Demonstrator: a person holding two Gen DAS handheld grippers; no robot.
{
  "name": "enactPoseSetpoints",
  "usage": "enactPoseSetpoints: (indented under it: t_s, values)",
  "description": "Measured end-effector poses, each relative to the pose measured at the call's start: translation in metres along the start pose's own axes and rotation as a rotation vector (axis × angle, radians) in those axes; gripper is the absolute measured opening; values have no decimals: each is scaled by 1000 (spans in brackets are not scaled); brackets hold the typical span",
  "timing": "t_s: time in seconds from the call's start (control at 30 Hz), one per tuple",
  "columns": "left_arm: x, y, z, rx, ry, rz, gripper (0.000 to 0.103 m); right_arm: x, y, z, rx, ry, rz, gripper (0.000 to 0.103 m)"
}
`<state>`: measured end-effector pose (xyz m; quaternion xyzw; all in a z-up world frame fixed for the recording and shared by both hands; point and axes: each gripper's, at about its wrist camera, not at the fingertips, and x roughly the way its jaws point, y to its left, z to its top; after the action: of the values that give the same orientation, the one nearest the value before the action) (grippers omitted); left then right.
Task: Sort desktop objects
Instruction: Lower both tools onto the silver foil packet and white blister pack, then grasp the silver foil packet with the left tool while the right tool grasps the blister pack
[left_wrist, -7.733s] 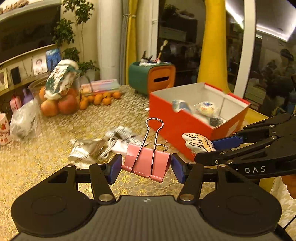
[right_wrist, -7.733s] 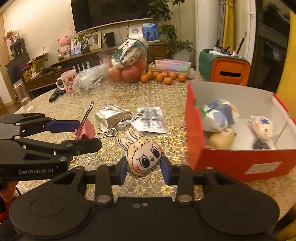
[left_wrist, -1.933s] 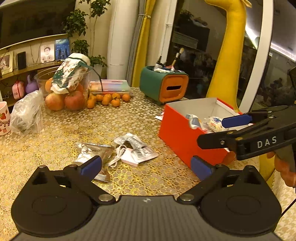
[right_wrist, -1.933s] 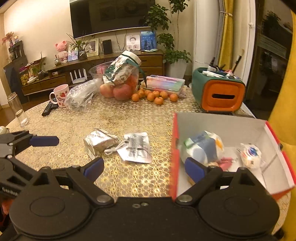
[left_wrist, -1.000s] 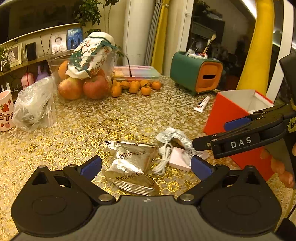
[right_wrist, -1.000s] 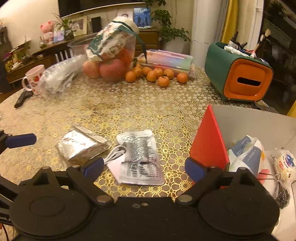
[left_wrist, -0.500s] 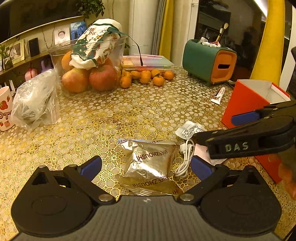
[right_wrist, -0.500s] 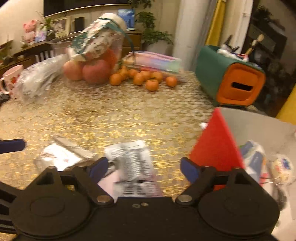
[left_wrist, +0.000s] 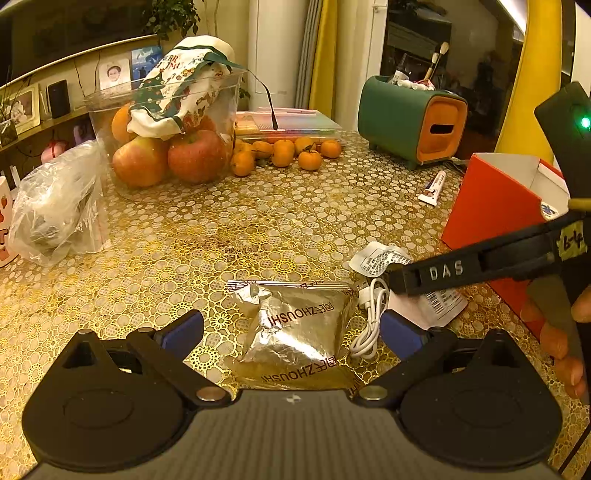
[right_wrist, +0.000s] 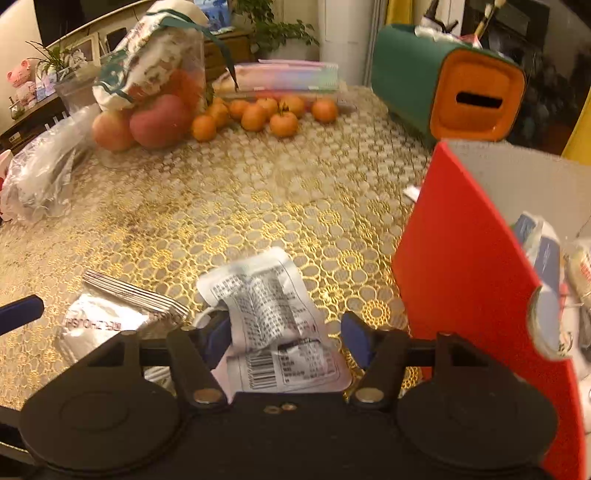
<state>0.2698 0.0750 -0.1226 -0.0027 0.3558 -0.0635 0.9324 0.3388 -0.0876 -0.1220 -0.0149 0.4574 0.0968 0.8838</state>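
Both tools spread | L tool (left_wrist: 291, 330) astride foil pack (left_wrist: 299, 325) | R tool (right_wrist: 286, 338) closing round white sachet (right_wrist: 273, 321), red box (right_wrist: 461, 266) edge just R

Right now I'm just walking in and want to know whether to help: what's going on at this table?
A person is sorting clutter into the red cardboard box with a gripper in each hand. The left gripper is open, its fingers either side of the crinkled silver foil packet. The right gripper has just been closing its fingers around the flat white printed sachet, not yet pinching it. Both items lie on the gold-patterned tablecloth, beside a white cable.
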Motion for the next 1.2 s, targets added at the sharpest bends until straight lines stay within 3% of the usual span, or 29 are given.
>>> enactPoseSetpoints:
  t_s: [0.13, 0.3, 0.53, 0.6, 0.73, 1.2]
  values:
    - [6, 2, 1, -17, 9, -14, 98, 4, -3, 4, 30, 2, 10, 61]
    - [15, 8, 1, -50, 35, -31, 73, 9, -4, 4, 60, -1, 24, 57]
    - [16, 7, 0, -59, 34, -48, 60, 6, -3, 2, 58, -15, 37, 50]
    - [15, 8, 1, -67, 31, -50, 53, 4, 0, 1, 39, -22, 35, 47]
    - [13, 9, 2, -83, 32, -50, 49, -5, 6, 2, 10, -59, 39, 28]
    - [-4, 8, 0, -109, 23, -46, 47, -34, 5, -3, -20, -103, 57, 15]
